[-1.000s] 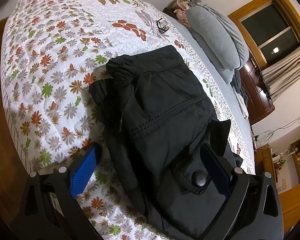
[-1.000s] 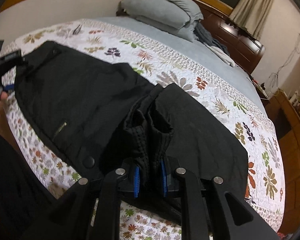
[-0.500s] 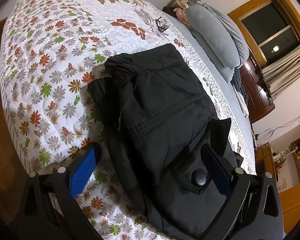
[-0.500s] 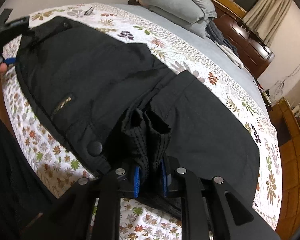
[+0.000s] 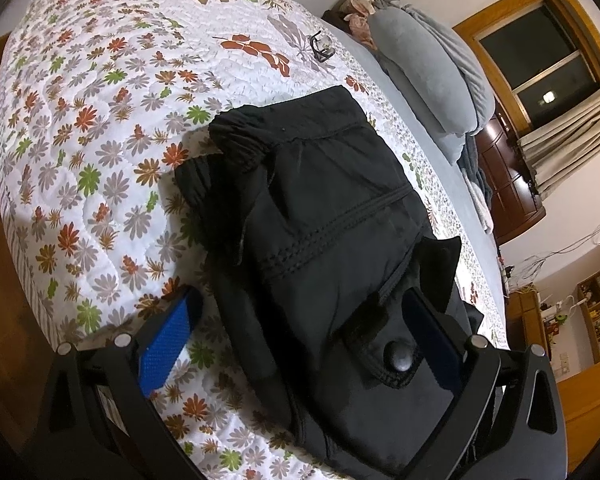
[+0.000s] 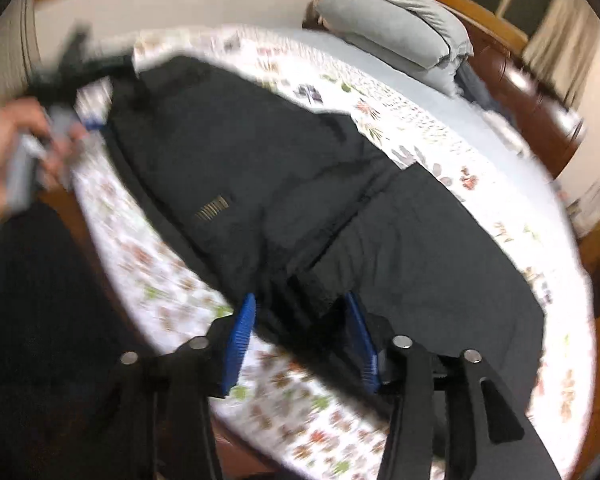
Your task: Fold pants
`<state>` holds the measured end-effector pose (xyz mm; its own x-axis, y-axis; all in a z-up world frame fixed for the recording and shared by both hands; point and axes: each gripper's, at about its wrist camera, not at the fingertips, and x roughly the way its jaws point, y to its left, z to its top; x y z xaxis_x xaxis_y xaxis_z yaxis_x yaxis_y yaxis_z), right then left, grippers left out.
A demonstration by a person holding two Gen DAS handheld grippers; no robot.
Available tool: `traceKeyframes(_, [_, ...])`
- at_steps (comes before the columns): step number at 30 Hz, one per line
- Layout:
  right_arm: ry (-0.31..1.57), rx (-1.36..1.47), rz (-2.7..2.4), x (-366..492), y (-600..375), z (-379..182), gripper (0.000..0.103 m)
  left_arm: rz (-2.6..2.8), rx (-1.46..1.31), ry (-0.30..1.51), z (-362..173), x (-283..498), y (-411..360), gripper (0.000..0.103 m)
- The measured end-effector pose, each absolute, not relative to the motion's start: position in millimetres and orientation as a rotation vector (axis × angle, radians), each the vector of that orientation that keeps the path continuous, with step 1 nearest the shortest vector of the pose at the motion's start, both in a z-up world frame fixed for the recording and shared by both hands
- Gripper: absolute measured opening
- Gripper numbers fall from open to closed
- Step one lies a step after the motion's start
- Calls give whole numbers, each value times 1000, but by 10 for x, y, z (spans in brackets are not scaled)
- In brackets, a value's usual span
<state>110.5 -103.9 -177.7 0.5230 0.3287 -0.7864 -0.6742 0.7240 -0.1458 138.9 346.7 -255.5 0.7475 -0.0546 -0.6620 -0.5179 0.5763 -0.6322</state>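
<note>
- The right tool [image 6: 300, 340] has its two blue pads [image 6: 240, 340] apart. Its jaws have just been opening.
- A fold of the black pants [image 6: 260, 184] lies between the right pads, but the pads do not press on it. A second ago they were squeezed tight on a bunch of that cloth.
- That bunch stood up in a lump between the pads before. Now the cloth there lies lower and flatter.
- The right view is blurry, and the bed sits at a new angle in it compared with a second ago.
- The left tool [image 5: 300, 340] is wide open. One blue pad [image 5: 166, 344] is over the quilt, just beside the pants. The other pad is at the waist end of the pants, close by the round black button [image 5: 400, 356]. I cannot tell if that pad touches the cloth.
- The left tool holds nothing. Its view looks the same as a second ago.
- In the right view, a hand [image 6: 8, 160] holds the left tool at the far end of the pants.
- The pants lie folded on the bed, on a white quilt [image 5: 80, 160] with red, green and grey flowers. They are near the front edge of the bed.
- A small gold mark [image 6: 212, 210] shows on the pants.
- Grey pillows [image 5: 428, 80] are piled at the head of the bed, well apart from the pants.
- A small dark thing [image 5: 320, 46] lies on the quilt, farther up the bed. It is too small to tell what it is.
- A window with curtains [image 5: 568, 136] is behind the pillows.
</note>
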Motion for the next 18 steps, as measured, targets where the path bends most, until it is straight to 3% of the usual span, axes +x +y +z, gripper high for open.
traceKeyframes(5, [787,-327,576,1271,-1368,-1454,56,297,-944,687,-2564,1401,3481,100])
traceKeyframes(12, [943,-426,491,1605,-1215,-1957,55,255,-1010,678,-2629,1252,3606,100])
traceKeyframes(16, [983,-509,544,1651,-1124,-1941,55,160,-1157,672,-2716,1139,3829,100])
traceKeyframes(18, [1033,-532,631,1792,-1099,-1755,64,122,-1261,657,-2783,1072,3959,100])
